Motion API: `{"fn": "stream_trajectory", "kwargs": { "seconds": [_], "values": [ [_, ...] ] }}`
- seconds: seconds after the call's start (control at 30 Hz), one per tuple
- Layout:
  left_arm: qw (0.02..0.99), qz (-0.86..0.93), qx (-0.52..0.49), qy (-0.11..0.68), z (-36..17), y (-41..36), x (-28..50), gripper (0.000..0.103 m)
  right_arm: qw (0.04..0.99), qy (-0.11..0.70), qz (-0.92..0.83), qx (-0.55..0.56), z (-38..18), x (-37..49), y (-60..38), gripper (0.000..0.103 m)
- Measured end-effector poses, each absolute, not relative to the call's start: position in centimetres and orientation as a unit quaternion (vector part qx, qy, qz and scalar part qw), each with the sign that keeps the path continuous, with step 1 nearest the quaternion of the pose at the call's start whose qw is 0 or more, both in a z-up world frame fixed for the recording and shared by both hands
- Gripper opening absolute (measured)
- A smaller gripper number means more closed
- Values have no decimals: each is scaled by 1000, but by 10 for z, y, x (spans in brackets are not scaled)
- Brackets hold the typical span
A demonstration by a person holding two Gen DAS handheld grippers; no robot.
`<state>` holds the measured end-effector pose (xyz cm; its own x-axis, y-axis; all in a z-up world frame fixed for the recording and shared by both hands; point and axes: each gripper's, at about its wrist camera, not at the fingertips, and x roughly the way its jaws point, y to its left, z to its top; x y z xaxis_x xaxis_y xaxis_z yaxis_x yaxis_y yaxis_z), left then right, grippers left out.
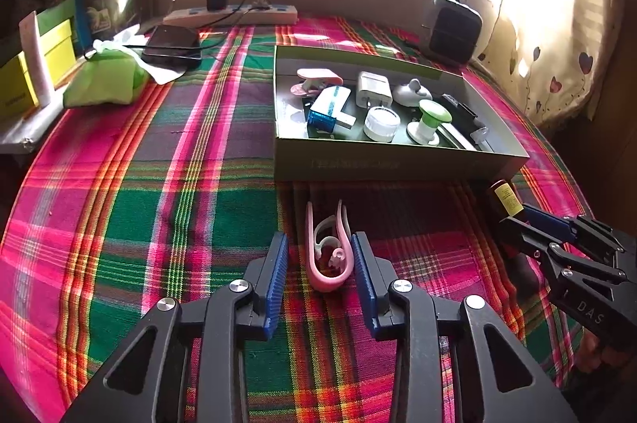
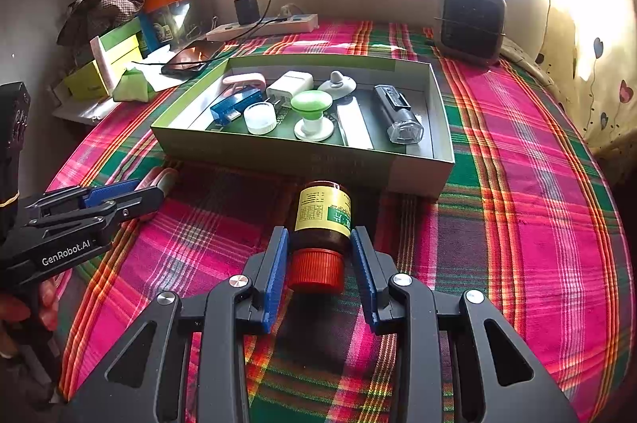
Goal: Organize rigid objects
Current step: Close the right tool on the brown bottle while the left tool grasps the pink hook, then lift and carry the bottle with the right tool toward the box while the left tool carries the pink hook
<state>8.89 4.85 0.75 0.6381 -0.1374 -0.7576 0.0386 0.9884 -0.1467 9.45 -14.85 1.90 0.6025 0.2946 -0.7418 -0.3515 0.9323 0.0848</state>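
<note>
A pink hair clip (image 1: 327,255) lies on the plaid cloth between the fingers of my left gripper (image 1: 318,243), which is open; the right pad sits close against the clip, the left pad stands apart. A brown bottle (image 2: 323,220) with a yellow label and red cap lies on its side between the pads of my right gripper (image 2: 318,237), open with small gaps on both sides. In the left wrist view the right gripper (image 1: 525,222) and the bottle (image 1: 505,198) show at the right. In the right wrist view the left gripper (image 2: 131,196) and the clip (image 2: 161,178) show at the left.
A shallow green box (image 1: 398,164) (image 2: 310,160) just beyond both grippers holds several small items: chargers, a white jar, a green-topped knob, a black device. Farther back lie a phone (image 1: 173,44), a power strip (image 1: 235,16) and a black heater (image 2: 471,20). A hand (image 2: 24,311) holds the left gripper.
</note>
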Motion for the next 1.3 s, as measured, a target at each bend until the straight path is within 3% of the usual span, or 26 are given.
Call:
{"fn": "stream_trajectory", "kwargs": {
  "seconds": [0.3, 1.3],
  "values": [
    [903, -49, -59, 422, 8, 48, 89, 22, 890, 418, 177, -33, 17, 98, -149, 34],
    [907, -55, -58, 413, 14, 48, 85, 22, 895, 406, 183, -24, 21, 94, -152, 34]
  ]
}}
